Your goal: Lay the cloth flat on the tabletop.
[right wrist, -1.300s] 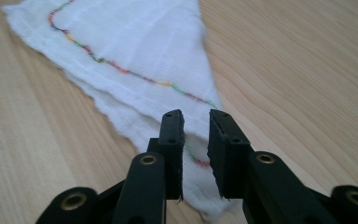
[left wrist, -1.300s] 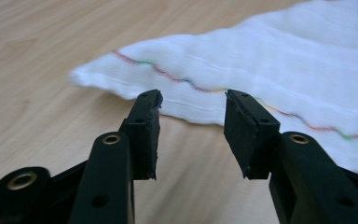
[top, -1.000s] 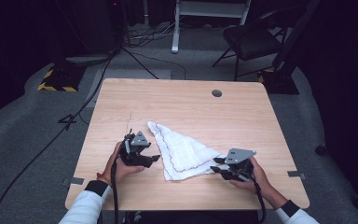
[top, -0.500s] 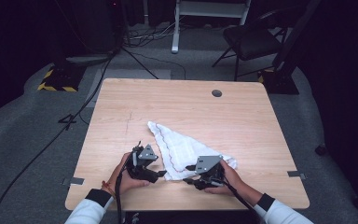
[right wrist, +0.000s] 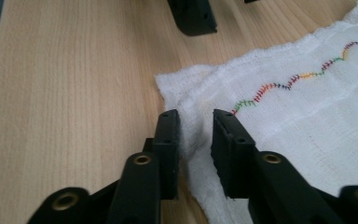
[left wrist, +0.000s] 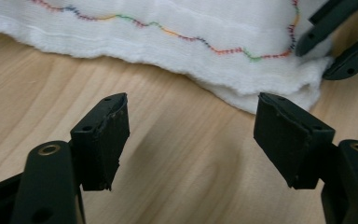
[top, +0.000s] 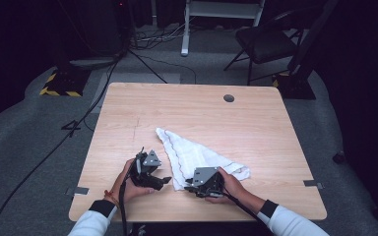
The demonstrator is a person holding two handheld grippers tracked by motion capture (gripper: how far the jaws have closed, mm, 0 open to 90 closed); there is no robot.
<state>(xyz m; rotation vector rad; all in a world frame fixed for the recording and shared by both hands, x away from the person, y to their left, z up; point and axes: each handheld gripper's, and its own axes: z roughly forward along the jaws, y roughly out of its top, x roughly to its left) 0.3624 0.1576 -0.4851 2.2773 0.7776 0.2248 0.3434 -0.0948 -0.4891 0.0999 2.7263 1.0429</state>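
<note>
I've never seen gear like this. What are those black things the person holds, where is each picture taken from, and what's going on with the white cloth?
No robot here: a person holds a hand-operated gripper in each hand. The high view looks down on the wooden table; the left gripper is at its left, the right gripper beside it. The other two pictures come from small cameras riding on each gripper, looking along its black jaws. On the table lies a white cloth with a wavy coloured stitch line. The left gripper stands open over bare wood, just short of the cloth's edge. The right gripper has just been closing, and its jaws now pinch the cloth's corner.
</note>
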